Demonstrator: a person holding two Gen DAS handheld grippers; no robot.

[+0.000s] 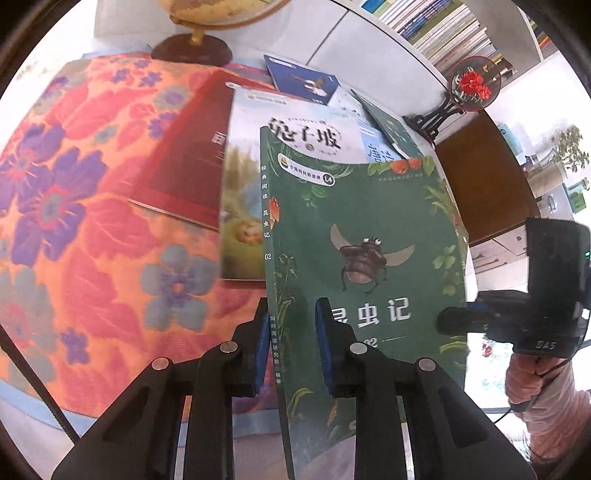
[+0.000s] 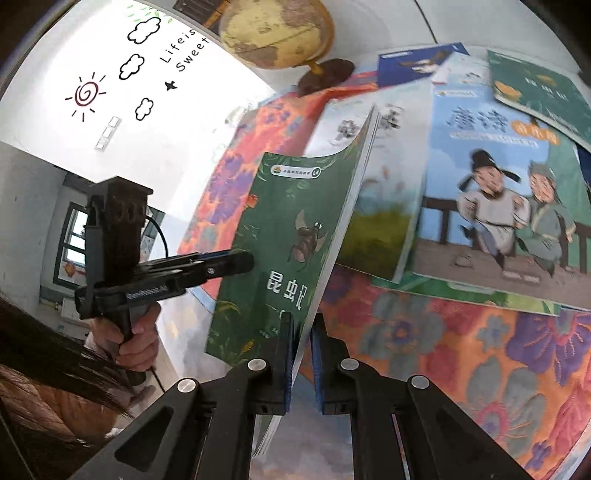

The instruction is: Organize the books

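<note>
Left gripper (image 1: 290,347) and right gripper (image 2: 302,363) astride green book (image 1: 362,236) edges.

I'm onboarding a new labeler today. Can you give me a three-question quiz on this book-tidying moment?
1. True or false: the green beetle book lies flat on the floral tablecloth.
2. Which grippers have this book between their jaws? A) only the left gripper B) only the right gripper C) both
3. Fill in: the object standing on a dark round base behind the scattered books is a ____.

Key
1. False: it is held up on edge, its cover bending.
2. C: the left jaws straddle the spine edge, the right jaws the open page edge.
3. globe
</note>
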